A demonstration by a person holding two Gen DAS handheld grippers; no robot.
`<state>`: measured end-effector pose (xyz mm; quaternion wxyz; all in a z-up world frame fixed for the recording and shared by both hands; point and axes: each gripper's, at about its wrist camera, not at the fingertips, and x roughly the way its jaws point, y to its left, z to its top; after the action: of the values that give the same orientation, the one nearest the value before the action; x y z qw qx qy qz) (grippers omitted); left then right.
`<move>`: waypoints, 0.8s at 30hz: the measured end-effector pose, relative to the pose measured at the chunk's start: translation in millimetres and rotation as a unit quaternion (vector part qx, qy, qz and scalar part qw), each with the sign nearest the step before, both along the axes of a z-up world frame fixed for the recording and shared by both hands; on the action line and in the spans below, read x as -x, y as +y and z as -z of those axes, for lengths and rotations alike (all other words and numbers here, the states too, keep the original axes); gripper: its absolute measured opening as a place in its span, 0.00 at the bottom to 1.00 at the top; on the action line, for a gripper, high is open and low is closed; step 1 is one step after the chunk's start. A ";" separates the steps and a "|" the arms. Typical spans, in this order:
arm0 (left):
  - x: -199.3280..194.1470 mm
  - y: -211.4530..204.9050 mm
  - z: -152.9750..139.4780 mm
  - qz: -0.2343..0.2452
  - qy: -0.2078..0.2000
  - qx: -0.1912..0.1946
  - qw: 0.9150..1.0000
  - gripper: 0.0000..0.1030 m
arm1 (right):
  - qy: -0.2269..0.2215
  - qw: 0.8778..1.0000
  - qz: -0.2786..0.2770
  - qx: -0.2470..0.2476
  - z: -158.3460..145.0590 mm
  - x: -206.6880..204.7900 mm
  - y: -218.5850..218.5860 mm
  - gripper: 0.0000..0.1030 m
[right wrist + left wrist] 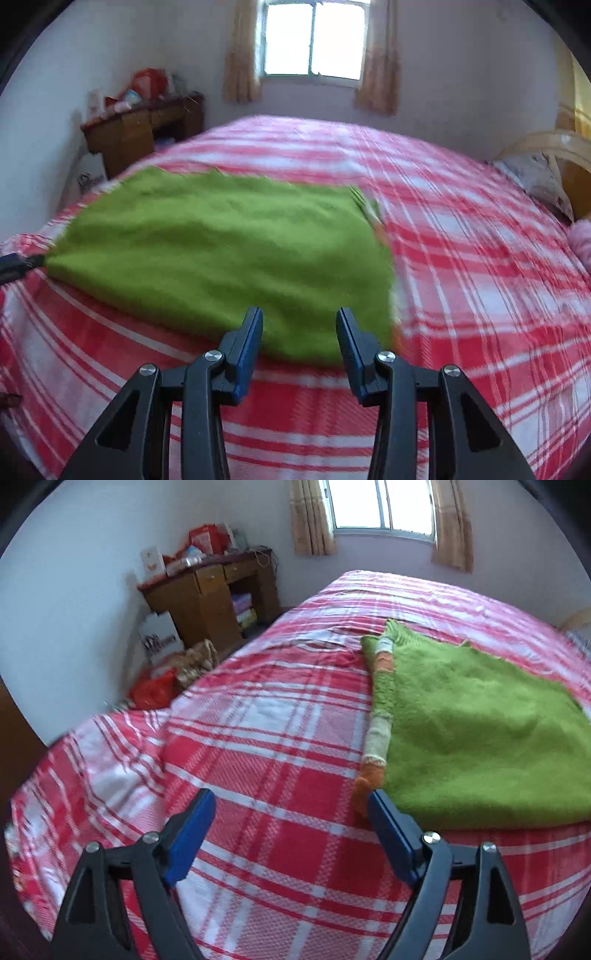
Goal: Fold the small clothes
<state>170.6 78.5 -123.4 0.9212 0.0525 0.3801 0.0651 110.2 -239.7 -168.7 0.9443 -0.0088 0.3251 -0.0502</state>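
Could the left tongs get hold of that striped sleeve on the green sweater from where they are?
Probably yes. The left tongs stand open, and the striped sleeve ends beside their right finger with only bedsheet between.

Green knit garment (480, 731) folded flat; bed (277, 738)

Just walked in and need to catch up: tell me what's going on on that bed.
A person with a gripper in each hand is folding a green knitted garment on a bed with a red plaid sheet. The striped sleeve is already tucked along one side. The left gripper is open by the sleeve's orange cuff; the right gripper is open at the near edge. Neither holds anything.
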 end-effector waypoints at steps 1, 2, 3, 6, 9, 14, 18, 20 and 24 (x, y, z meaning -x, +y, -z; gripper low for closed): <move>-1.3 -2.1 -0.9 -0.002 0.000 -0.007 1.000 0.84 | 0.001 1.000 -0.011 -0.008 -2.3 -5.5 5.2 0.42; -1.2 -2.9 -1.8 -0.004 0.001 -0.010 1.000 0.84 | 0.003 1.000 -0.023 -0.017 -4.3 -12.3 12.2 0.42; -1.9 -4.6 -3.0 -0.006 0.002 -0.014 1.000 0.84 | 0.003 0.999 -0.034 -0.023 -5.7 -19.1 19.6 0.42; -2.7 -5.5 -8.7 -0.007 0.002 -0.013 1.000 0.86 | -0.003 0.998 -0.058 -0.028 -9.1 -39.6 43.7 0.42; -3.5 -4.3 -12.5 -0.013 0.002 -0.011 1.000 0.87 | -0.003 0.997 -0.071 -0.036 -2.1 -55.1 62.8 0.42; -4.7 -8.2 -11.3 -0.003 0.007 0.017 1.000 0.87 | 0.042 0.996 -0.080 -0.017 37.5 -68.8 78.5 0.42; -12.4 -13.5 -2.5 0.011 0.024 0.083 0.996 0.87 | 0.030 0.996 -0.084 -0.031 36.3 -62.0 72.7 0.42; -14.3 -17.0 3.9 0.028 0.033 0.136 0.990 0.87 | 0.027 0.996 -0.084 -0.034 36.5 -59.1 72.4 0.42; -24.6 -24.4 19.2 0.049 0.048 0.213 0.975 0.87 | 0.022 0.995 -0.085 -0.038 37.5 -55.8 70.7 0.42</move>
<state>195.3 54.1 -142.5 0.8941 -0.1233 0.4258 -0.0646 166.0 -169.0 -206.2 0.9374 -0.0014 0.3456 0.0434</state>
